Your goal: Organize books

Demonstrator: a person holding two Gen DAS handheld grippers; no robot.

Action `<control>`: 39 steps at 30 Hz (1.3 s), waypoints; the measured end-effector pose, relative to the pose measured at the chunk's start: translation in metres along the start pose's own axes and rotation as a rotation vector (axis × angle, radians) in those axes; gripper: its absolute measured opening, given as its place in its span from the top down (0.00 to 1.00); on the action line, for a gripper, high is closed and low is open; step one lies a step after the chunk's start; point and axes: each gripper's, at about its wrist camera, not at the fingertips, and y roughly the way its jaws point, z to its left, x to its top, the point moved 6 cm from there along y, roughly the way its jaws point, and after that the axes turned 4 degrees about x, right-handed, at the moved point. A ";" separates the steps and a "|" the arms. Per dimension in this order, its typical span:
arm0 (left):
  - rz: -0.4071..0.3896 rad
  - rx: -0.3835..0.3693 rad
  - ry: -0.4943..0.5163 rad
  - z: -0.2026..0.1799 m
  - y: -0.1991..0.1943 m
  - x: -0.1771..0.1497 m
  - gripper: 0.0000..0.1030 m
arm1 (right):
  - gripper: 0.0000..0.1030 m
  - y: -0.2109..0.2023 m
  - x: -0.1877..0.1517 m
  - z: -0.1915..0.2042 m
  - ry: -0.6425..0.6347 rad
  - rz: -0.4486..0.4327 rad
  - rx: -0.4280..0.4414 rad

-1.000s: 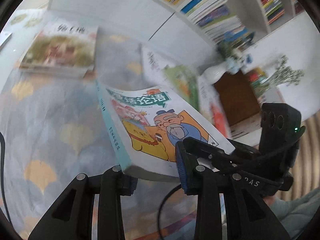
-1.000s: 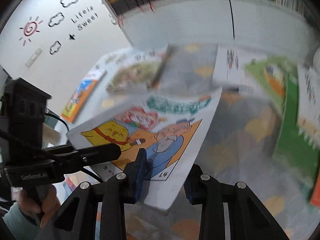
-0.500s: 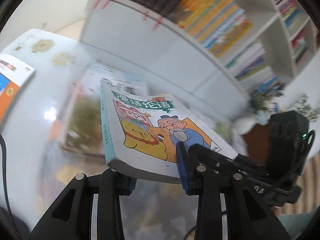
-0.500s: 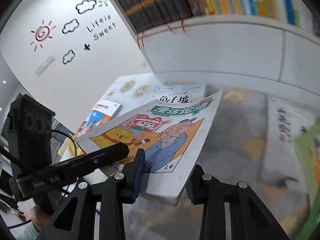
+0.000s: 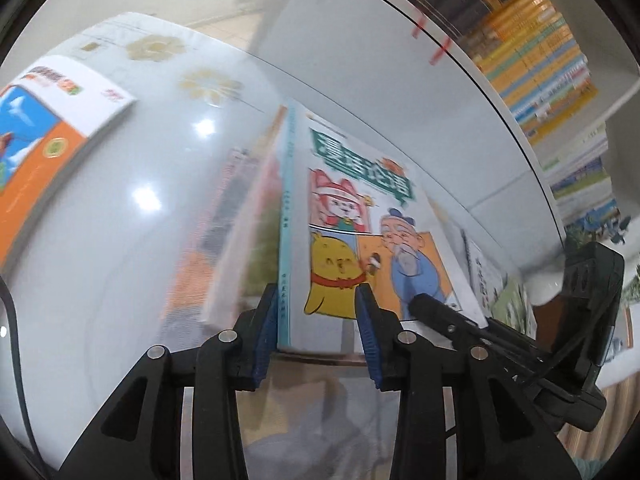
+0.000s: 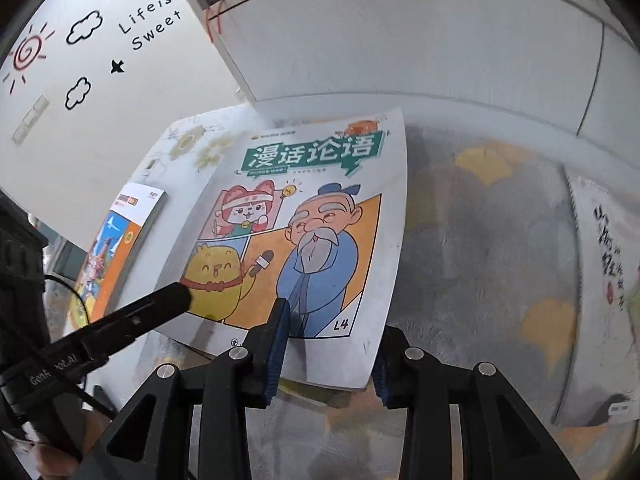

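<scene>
A cartoon book (image 6: 312, 216) with a green title banner, a yellow chick and a bearded man in blue is held by both grippers at its near edge. My left gripper (image 5: 316, 308) has the spine corner between its blue pads; its jaws are opening slightly and the pads still touch the book. My right gripper (image 6: 332, 332) is shut on the other near corner, one pad on the cover and one beneath. The book hangs tilted just above a blurred book (image 5: 228, 240) lying under it. Each view shows the other gripper's finger (image 6: 160, 304) at the cover.
An orange and blue book (image 6: 116, 256) lies on the glossy white table (image 5: 120, 220) to the left. A white book with brush lettering (image 6: 600, 272) rests on the leaf-patterned cloth (image 6: 480, 240) to the right. A white cabinet (image 6: 400, 40) and filled bookshelves (image 5: 540, 60) stand behind.
Both grippers have carried the cartoon book left across the patterned cloth toward the white table end and lowered it over the picture book there. In the left wrist view the book has rolled nearly edge-on.
</scene>
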 end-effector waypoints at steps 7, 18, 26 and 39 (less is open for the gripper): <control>-0.037 0.059 -0.015 0.013 -0.034 -0.019 0.65 | 0.54 0.000 -0.012 0.012 -0.013 0.051 0.030; 0.166 -0.171 0.261 -0.149 -0.043 -0.120 0.53 | 0.51 -0.147 -0.189 -0.077 0.012 0.056 -0.124; 0.423 -0.374 0.521 -0.347 0.009 -0.256 0.52 | 0.51 -0.286 -0.297 -0.268 0.525 -0.076 -0.375; 0.482 -0.217 0.532 -0.455 0.087 -0.320 0.53 | 0.59 -0.347 -0.331 -0.466 0.797 -0.097 -0.320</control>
